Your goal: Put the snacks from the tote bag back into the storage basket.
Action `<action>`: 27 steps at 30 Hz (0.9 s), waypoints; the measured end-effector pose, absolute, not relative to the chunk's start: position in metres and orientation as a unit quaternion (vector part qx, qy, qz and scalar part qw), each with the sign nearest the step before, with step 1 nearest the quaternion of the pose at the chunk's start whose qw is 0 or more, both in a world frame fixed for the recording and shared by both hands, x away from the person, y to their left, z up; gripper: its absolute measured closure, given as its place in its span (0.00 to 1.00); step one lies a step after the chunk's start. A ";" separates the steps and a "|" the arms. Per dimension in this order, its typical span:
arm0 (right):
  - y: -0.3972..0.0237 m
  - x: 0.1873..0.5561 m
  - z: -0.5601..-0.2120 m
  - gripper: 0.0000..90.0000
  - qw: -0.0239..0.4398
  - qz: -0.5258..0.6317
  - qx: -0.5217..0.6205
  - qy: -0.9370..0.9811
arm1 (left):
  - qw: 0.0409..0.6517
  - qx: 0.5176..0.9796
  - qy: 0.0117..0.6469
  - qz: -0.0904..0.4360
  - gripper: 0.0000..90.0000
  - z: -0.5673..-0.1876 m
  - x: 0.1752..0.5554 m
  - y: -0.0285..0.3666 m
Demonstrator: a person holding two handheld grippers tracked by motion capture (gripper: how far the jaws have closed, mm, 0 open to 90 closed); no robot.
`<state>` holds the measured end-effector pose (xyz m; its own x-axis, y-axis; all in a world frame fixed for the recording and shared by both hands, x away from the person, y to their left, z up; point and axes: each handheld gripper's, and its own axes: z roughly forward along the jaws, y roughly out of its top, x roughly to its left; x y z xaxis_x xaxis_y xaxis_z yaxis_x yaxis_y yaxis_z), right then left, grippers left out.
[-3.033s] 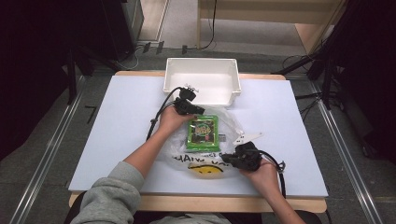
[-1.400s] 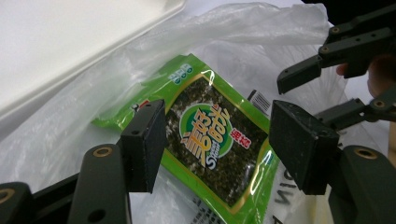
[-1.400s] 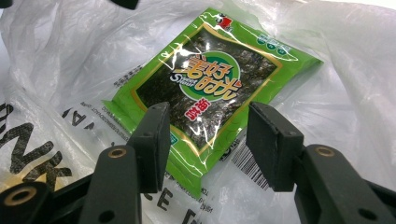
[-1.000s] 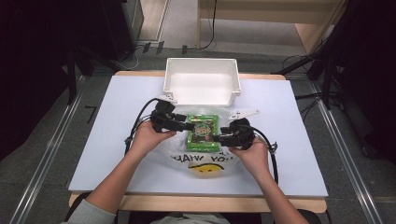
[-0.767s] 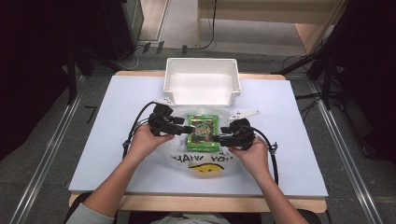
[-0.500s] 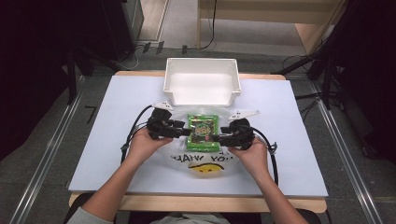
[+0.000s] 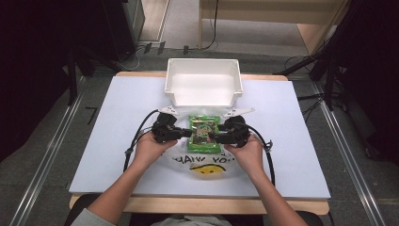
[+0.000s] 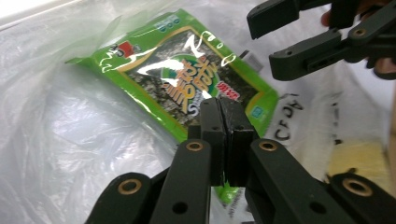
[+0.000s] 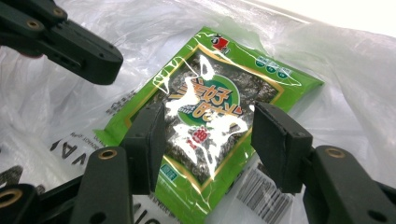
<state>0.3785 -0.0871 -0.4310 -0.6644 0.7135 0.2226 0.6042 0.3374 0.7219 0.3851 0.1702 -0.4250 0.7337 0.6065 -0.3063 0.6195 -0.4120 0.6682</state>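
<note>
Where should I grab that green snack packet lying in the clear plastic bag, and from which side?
Take the green snack packet by a long side edge, coming in low from the side. It lies flat inside the clear plastic bag, so its thin sealed border probably gives the right claw the easiest pinch, film included.

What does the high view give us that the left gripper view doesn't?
High view alone: the white rectangular plastic bin behind the work, the white tabletop, both forearms. Left gripper view alone: the left gripper with its fingers closed together, apparently pinching clear film. Both: the green foil snack packet inside the clear plastic bag, and the right gripper, open.
</note>
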 end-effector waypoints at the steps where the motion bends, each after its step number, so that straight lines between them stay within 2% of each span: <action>1: -0.086 0.380 -0.432 0.52 0.066 0.412 0.404 0.814 | 0.399 0.840 0.367 -0.008 1.00 -0.427 0.386 0.169; 14: -0.085 0.386 -0.443 0.53 0.060 0.401 0.420 0.812 | 0.378 0.846 0.375 -0.015 1.00 -0.447 0.393 0.165; 27: -0.086 0.383 -0.440 0.53 0.070 0.407 0.414 0.812 | 0.380 0.845 0.377 -0.019 1.00 -0.450 0.394 0.167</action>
